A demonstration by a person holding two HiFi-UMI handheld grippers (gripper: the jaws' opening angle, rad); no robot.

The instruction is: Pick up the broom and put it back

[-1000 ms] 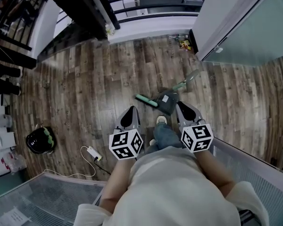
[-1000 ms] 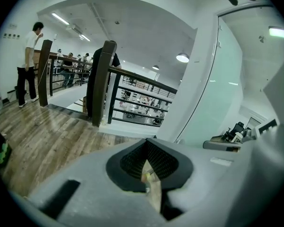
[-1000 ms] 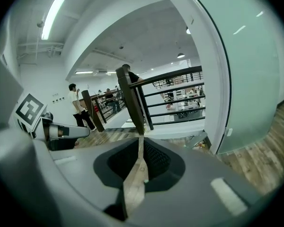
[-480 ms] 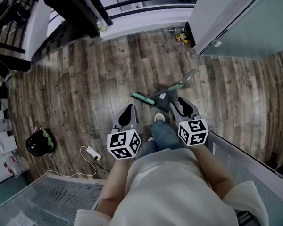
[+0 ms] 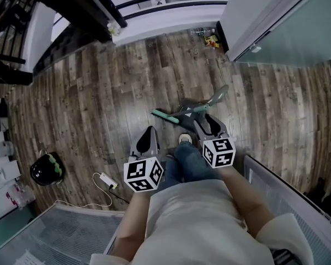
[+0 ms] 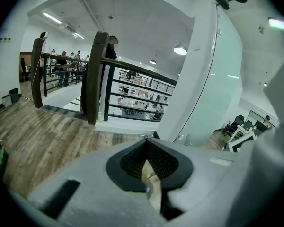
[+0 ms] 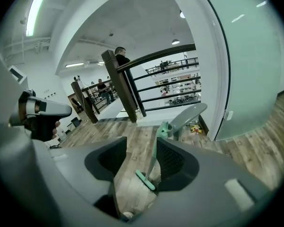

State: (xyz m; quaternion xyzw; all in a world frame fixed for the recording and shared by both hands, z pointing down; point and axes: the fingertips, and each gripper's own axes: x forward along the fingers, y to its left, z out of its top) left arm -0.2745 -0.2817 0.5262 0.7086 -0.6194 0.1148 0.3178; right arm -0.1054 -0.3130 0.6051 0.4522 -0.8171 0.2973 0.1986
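Broom [image 5: 161, 115] flat on the wood floor [image 5: 99, 104], just ahead of a shoe [image 5: 183, 139]. Has a green head at the left end and a thin green stick going up to the right. Runs over a grey dustpan [image 5: 190, 112], with the dustpan's long grey handle [image 5: 220, 93] sticking out past it to the right.

Low over the floor, just beside the dustpan, the right gripper [image 5: 205, 120]. Points down at a slant. Stands open, jaws wide apart, after just opening up. Holds nothing. In the right gripper view, shows the broom [image 7: 146, 179] on the floor in the gap between the jaws, with no pad touching the stick. Shows the grey handle [image 7: 189, 115] rising behind it.

On the other side of the shoe, the left gripper [image 5: 149, 131]. Sits apart from the broom, over bare wood. Closed, jaws together at the tips, nothing in them.

Off to the side, near the left edge, a black bag [image 5: 44, 169] with a bit of green on it. Close to that, a white plug [image 5: 106, 178] with a thin cord. At the far end of the floor, a dark railing [image 5: 94, 7] and a pale glass wall [image 5: 287, 26].
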